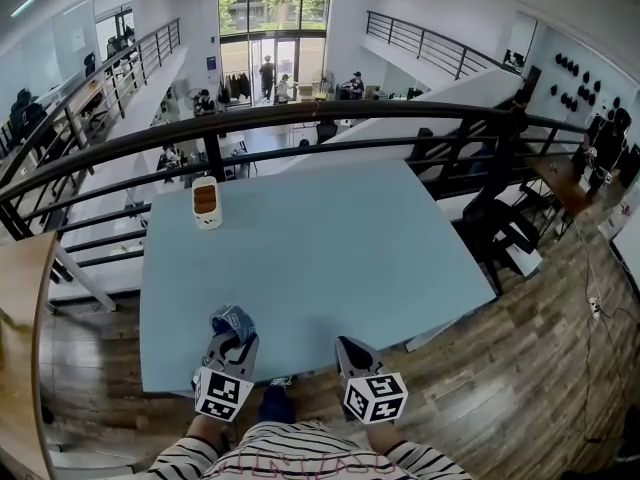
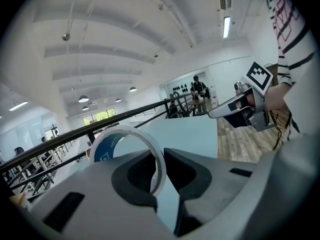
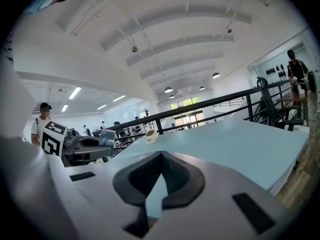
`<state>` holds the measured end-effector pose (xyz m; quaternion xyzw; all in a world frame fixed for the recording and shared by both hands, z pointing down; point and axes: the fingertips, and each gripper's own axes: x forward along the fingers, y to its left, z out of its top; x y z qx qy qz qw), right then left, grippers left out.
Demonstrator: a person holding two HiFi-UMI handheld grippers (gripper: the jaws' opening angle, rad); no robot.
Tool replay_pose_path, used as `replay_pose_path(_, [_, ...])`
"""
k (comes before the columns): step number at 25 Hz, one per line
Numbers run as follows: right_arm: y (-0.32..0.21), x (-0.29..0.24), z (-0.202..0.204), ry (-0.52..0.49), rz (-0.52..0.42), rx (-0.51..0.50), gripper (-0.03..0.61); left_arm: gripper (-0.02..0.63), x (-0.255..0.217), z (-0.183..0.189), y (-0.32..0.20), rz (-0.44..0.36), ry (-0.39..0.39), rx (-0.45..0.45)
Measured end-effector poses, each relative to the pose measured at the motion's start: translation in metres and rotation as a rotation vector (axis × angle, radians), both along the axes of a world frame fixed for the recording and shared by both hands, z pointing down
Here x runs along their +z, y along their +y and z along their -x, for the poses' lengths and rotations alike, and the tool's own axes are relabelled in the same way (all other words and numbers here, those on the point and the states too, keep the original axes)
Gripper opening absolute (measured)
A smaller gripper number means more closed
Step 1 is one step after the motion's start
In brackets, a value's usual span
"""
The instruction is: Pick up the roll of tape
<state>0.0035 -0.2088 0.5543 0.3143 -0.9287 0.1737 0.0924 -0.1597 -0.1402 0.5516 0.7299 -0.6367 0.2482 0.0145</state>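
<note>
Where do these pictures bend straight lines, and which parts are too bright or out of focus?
Head view: the black metal railing bows into an arc; the tall glass entrance is bright but readable. Left gripper view: dark corners; the white roll of tape is sharp, the grey jaws below it soft. Right gripper view: the light blue table top is evenly lit, without glare.

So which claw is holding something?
The left claw: it grips the roll of tape between its jaws. The right claw is shut and empty.

The grey left gripper (image 1: pixel 232 336) clamps a white roll of tape (image 2: pixel 106 148). The grey right gripper (image 1: pixel 348 346) has its jaws together, empty.
</note>
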Motion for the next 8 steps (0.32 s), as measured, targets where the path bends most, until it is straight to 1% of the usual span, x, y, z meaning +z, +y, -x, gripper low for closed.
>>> replay_pose_path(8, [-0.0002, 0.0, 0.0051, 0.0, -0.01, -0.012, 0.027, 0.067, 0.003, -0.001, -0.001, 0.001, 0.001, 0.003])
